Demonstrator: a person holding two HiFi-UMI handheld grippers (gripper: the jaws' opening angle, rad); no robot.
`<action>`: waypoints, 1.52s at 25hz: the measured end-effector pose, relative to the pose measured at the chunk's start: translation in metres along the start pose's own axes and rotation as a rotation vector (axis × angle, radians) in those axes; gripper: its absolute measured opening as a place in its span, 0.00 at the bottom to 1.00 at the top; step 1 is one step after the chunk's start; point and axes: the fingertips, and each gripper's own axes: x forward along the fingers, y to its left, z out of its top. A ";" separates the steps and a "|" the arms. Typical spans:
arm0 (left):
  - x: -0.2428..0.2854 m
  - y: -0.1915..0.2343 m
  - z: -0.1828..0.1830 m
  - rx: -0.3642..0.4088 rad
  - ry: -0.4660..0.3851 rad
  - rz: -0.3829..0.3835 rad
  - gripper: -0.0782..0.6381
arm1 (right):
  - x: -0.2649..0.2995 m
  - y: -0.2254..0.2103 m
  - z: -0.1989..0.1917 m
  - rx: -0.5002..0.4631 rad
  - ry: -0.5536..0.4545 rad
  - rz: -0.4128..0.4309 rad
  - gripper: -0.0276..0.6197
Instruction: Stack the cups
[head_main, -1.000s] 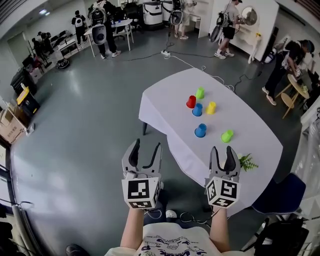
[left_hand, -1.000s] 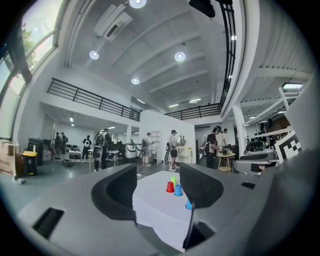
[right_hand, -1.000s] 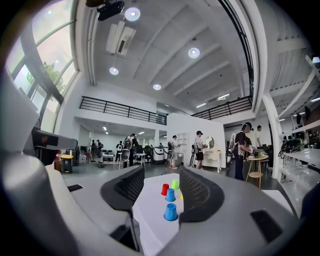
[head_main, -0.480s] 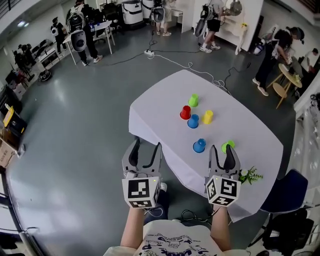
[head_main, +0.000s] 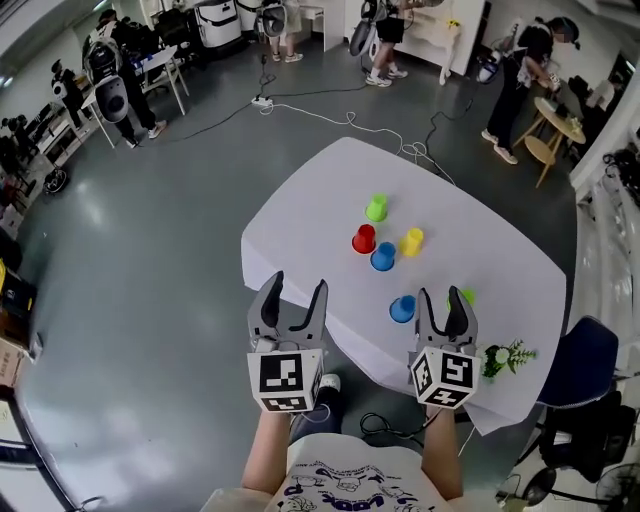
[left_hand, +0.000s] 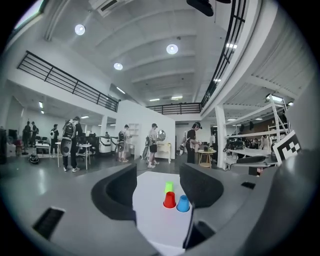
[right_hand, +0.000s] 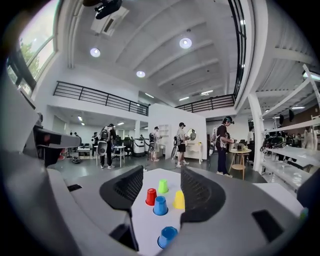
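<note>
Hovering at the near edge of the worktop (head_main: 300, 225), left tool (head_main: 298, 288) and right tool (head_main: 442, 298) are both open, nothing between either pair of jaws. 6 cups on the white cloth, none stacked. Near blue cup (head_main: 402, 308) sits just ahead-left of the right tool. Near green cup (head_main: 467, 296) is partly hidden behind its right jaw. Further ahead of both tools is a tight cluster of 4, upside down: red cup (head_main: 364, 238), far blue cup (head_main: 383, 257), yellow cup (head_main: 411, 241), far green cup (head_main: 376, 207). Plant sprig (head_main: 505, 356) lies right of the right tool.
</note>
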 end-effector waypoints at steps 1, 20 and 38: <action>0.007 0.002 -0.002 -0.002 0.007 -0.012 0.48 | 0.005 0.000 -0.003 0.002 0.011 -0.008 0.43; 0.099 0.008 -0.078 -0.020 0.165 -0.123 0.48 | 0.068 -0.010 -0.120 0.023 0.279 -0.055 0.53; 0.136 0.001 -0.161 -0.017 0.350 -0.065 0.48 | 0.103 -0.030 -0.239 -0.010 0.528 0.017 0.53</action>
